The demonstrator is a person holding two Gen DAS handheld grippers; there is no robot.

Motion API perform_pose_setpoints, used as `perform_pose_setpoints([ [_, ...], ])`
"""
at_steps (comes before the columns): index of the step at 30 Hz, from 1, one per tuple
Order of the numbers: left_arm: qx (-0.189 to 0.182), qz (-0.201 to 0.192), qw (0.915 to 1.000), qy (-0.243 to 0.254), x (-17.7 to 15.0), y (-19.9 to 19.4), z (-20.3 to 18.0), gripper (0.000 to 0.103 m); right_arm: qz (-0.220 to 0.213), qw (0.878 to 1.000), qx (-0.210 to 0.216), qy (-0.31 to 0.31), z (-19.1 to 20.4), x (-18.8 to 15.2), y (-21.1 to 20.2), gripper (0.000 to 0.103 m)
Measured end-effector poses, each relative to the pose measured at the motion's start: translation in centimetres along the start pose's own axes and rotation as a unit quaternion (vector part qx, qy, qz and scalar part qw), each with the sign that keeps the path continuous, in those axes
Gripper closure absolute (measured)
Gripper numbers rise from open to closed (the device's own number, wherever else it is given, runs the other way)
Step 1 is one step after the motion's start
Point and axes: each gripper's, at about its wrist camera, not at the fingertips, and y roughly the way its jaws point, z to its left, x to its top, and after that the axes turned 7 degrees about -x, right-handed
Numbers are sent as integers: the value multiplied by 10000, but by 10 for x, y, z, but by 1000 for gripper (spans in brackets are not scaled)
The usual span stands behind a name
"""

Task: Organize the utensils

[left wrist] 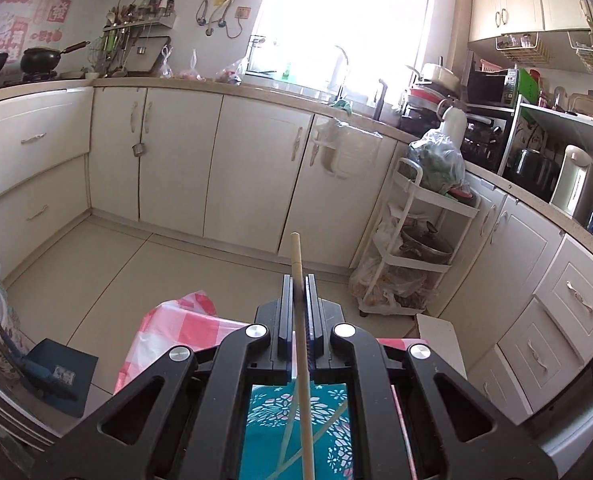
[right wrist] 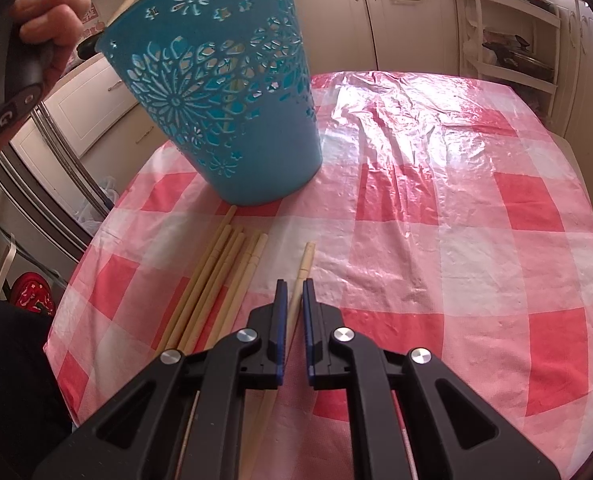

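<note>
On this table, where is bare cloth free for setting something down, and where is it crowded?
The checked tablecloth lies bare right of the blue basket out to the far and right edges. It is crowded on the near left: a bundle of chopsticks lies below the basket, with the right gripper beside it.

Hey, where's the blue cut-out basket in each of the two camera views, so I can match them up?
Left wrist view: the blue basket shows only at the bottom centre, seen through the tool's frame, below the held chopstick.
Right wrist view: it stands upper left on the table, behind the loose chopsticks.
Shared landmark: the red-and-white checked tablecloth.
</note>
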Motion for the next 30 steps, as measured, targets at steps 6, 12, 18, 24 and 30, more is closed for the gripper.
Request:
perform_pose_setpoints([
  [6,66,109,9999,-21,-14,8,5,98,-2,10000,14,2,0,0,0,95],
  [12,30,8,10000,-28,-9,2,5,98,-5,10000,15,-5,0,0,0,95],
  [18,1,44,9998,-175,-5,-1,11,98,-6,10000,12,-7,0,0,0,95],
  [24,-22,-97,9992,-389,4,-6,19,98,-6,10000,18,-2,0,0,0,95],
  [30,-31,-234,9981,-572,8,-6,22,98,-3,10000,33,8,-1,0,0,95],
])
